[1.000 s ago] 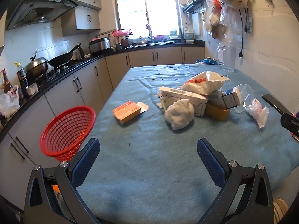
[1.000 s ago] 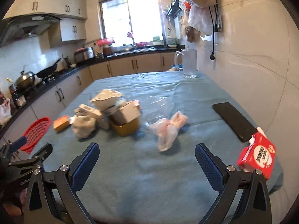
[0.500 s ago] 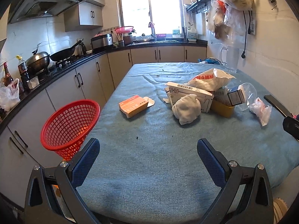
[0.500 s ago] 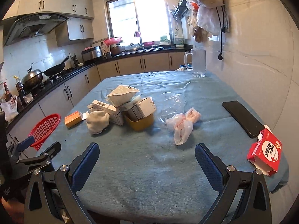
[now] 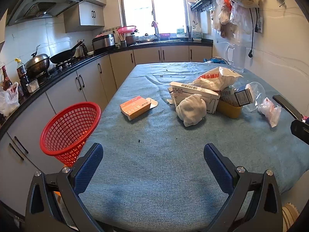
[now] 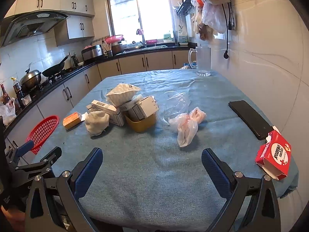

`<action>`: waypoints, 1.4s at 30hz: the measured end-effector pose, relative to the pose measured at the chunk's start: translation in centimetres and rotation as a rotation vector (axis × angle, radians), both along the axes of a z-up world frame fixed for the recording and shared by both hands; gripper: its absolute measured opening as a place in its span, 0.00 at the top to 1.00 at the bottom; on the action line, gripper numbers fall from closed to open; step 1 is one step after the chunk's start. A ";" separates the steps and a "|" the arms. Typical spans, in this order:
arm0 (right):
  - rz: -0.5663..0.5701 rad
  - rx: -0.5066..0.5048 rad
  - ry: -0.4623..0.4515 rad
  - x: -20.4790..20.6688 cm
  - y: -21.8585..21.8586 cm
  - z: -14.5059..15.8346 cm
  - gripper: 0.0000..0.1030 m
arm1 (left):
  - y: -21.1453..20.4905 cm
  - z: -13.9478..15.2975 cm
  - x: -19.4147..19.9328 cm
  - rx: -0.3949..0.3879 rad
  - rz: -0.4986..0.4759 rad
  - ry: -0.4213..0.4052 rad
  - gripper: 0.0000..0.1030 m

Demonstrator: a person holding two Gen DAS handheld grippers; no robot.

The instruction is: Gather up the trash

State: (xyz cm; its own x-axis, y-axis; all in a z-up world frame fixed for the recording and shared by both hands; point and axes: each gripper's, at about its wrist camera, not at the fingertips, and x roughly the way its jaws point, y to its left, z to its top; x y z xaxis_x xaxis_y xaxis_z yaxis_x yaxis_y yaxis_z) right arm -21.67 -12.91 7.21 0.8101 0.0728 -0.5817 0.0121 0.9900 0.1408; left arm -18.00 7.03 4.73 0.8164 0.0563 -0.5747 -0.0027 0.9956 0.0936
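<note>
Left gripper: the left gripper (image 5: pixel 153 155) has its blue-padded fingers (image 5: pixel 89 164) spread wide and holds nothing; it hangs over the near edge of the table covered in blue-grey cloth (image 5: pixel 154 174).
Right gripper: the right gripper (image 6: pixel 152 159) is likewise spread wide and empty, above the same near edge.
Trash location: all items lie on the cloth, well apart from both grippers. A crumpled white paper wad (image 5: pixel 191 109) touches a long white carton with a barcode (image 5: pixel 195 94); a white printed bag (image 5: pixel 216 77) rests on top of that pile; an orange rectangular box (image 5: pixel 134 106) lies apart to the left; a knotted pinkish plastic bag (image 6: pixel 186 125) lies to the right.
Receptacle: a red mesh plastic basket (image 5: pixel 69 129) sits tilted off the table's left edge.
Step in hand: approach; judged from the layout, nothing is collected yet.
Next move: advance one gripper to a single item, close on it, carry it to the basket.
Hard to make out: what supports the basket; the contents of the yellow tub (image 6: pixel 141 122); the printed text; the outline of the clear plastic film (image 6: pixel 175 100).
</note>
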 end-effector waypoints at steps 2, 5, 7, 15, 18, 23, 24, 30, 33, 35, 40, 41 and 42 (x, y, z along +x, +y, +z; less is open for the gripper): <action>0.002 0.001 0.004 0.0 0.0 -0.1 0.00 | 0.0 -0.1 0.0 0.001 0.001 -0.001 0.00; 0.004 0.004 0.010 0.1 0.1 -0.2 0.00 | -0.1 -0.2 0.0 0.001 -0.001 0.000 0.00; 0.008 0.009 0.015 0.1 0.1 -0.3 0.00 | -0.1 -0.2 0.1 0.001 -0.005 0.002 0.00; 0.013 0.012 0.026 0.3 0.2 -0.5 0.00 | -0.1 -0.3 0.1 0.002 -0.006 0.004 0.00; 0.014 0.017 0.032 0.4 0.2 -0.6 0.00 | 0.0 -0.4 0.1 0.000 -0.006 0.004 0.00; 0.014 0.019 0.035 0.5 0.2 -0.7 0.00 | 0.0 -0.5 0.1 0.000 -0.009 0.006 0.00; 0.015 0.019 0.036 0.6 0.2 -0.7 0.00 | 0.0 -0.5 0.1 0.002 -0.008 0.006 0.00; 0.016 0.024 0.048 0.9 0.2 -0.9 0.00 | 0.2 -0.6 0.3 0.004 -0.010 0.013 0.00; 0.016 0.027 0.052 1.0 0.2 -1.0 0.00 | 0.1 -0.6 0.3 0.004 -0.011 0.014 0.00; 0.016 0.028 0.057 1.1 0.2 -1.2 0.00 | 0.2 -0.8 0.5 0.005 -0.012 0.018 0.00; 0.015 0.040 0.070 1.6 -0.1 -1.6 0.00 | 0.0 -1.0 1.0 0.008 -0.018 0.031 0.00; 0.013 0.044 0.074 1.7 -0.2 -1.7 0.00 | 0.0 -1.1 1.1 0.010 -0.017 0.034 0.00; 0.011 0.046 0.078 1.9 -0.3 -1.8 0.00 | 0.0 -1.2 1.2 0.011 -0.017 0.036 0.00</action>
State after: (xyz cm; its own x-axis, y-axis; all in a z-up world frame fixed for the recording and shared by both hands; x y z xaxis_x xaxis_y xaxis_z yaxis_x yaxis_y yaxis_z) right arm -19.79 -13.24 5.45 0.7618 0.1095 -0.6385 0.0143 0.9825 0.1855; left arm -16.76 7.00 3.53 0.7961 0.0494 -0.6032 0.0174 0.9944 0.1045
